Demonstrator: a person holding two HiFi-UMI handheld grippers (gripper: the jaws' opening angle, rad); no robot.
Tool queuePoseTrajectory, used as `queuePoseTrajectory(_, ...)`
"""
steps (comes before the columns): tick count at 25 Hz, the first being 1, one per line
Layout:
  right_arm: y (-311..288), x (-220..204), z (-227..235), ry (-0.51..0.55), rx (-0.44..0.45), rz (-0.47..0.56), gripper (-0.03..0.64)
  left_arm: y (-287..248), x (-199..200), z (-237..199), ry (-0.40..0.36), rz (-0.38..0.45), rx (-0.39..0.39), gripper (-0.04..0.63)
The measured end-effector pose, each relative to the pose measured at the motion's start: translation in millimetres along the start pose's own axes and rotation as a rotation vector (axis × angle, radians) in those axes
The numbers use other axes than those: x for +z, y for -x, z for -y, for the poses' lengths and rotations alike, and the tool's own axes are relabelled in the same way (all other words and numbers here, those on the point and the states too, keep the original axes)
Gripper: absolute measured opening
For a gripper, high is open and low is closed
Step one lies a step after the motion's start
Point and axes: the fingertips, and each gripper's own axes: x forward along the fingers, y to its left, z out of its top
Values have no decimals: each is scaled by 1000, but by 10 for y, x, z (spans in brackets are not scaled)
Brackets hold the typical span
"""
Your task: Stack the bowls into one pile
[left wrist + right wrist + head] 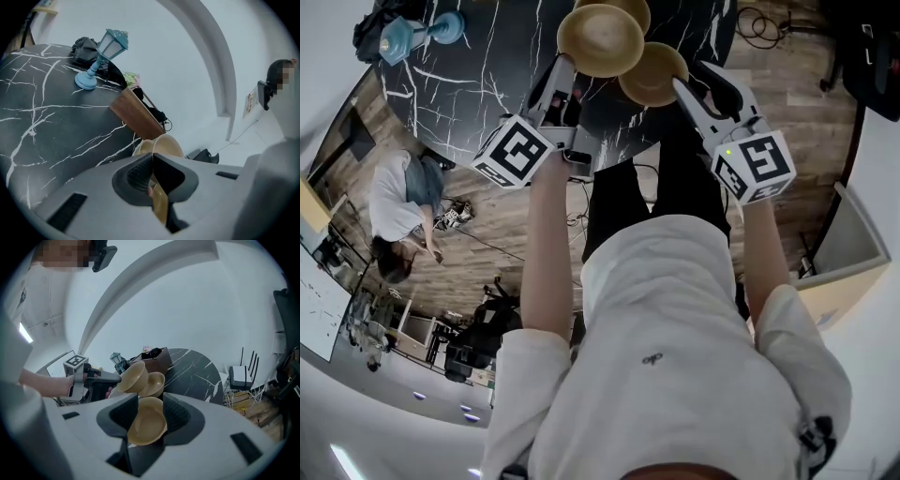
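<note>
Three tan bowls show. My left gripper [565,64] is shut on the rim of one tan bowl [600,39], held up over the black marble table [487,66]; in the left gripper view the rim of that bowl [161,147] runs between the closed jaws of the left gripper [152,158]. My right gripper [681,86] is shut on a second bowl [652,75], just right of and below the first. In the right gripper view this second bowl [147,420] fills the gap of the right gripper [150,399]. A third bowl [154,384] lies beyond, partly hidden behind the left-held bowl [132,377].
A blue lantern lamp [417,33] stands at the table's far left edge, with a dark bag [86,47] behind it. A brown box [154,359] sits on the table past the bowls. A person [398,202] sits on the floor at the left. A white router [243,376] and cables lie at the right.
</note>
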Motion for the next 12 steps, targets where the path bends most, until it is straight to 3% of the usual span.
queuePoseTrajectory(12, -51, -15, 194, 2, 28, -40, 160, -309, -36, -31, 67, 22, 6, 9)
